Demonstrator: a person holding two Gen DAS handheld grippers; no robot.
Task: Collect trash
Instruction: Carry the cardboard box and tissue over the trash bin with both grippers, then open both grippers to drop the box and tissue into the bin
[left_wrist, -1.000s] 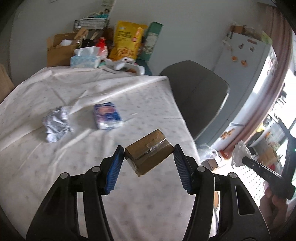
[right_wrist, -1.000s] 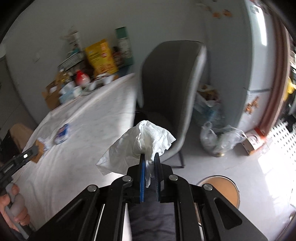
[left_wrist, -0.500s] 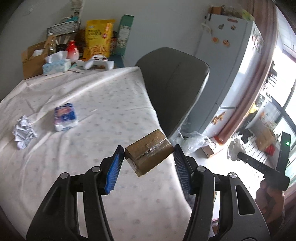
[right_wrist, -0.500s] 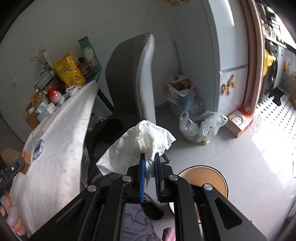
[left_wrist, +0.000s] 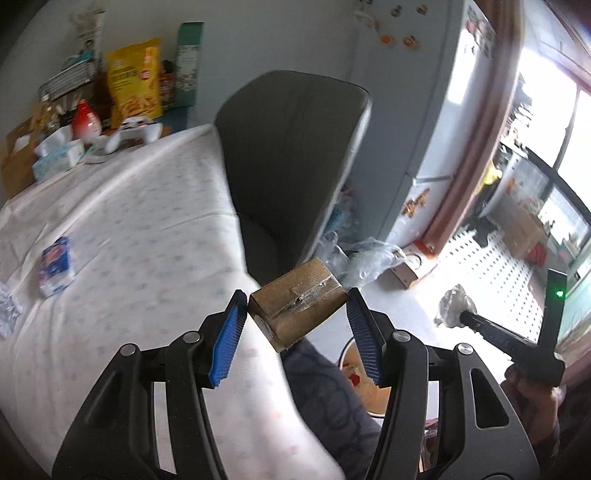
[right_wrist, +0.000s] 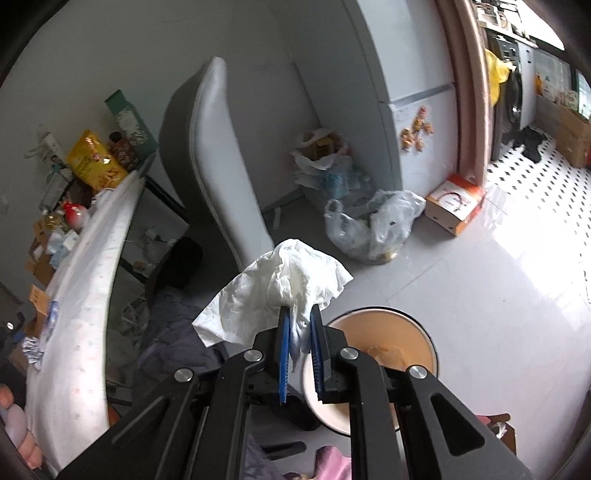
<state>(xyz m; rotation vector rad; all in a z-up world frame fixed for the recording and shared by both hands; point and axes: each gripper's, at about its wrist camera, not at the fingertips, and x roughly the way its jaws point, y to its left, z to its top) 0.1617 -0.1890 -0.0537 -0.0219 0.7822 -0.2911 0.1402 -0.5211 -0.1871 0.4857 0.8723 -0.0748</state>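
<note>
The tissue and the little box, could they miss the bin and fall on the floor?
Yes, both could.

1. The right gripper pinches only a corner of the white tissue, and most of it hangs beside the round bin, so it may drift onto the floor.

2. The left gripper holds the cardboard box by two corners, tilted. That grip looks slippery, and the box is over the table edge, not the bin.

R gripper (right_wrist: 298, 328) closed on crumpled white tissue (right_wrist: 280, 284), held above round bin (right_wrist: 384, 365) on floor, grey chair (right_wrist: 214, 155) behind, table w/ white cloth (right_wrist: 81, 314) seen at left
</note>
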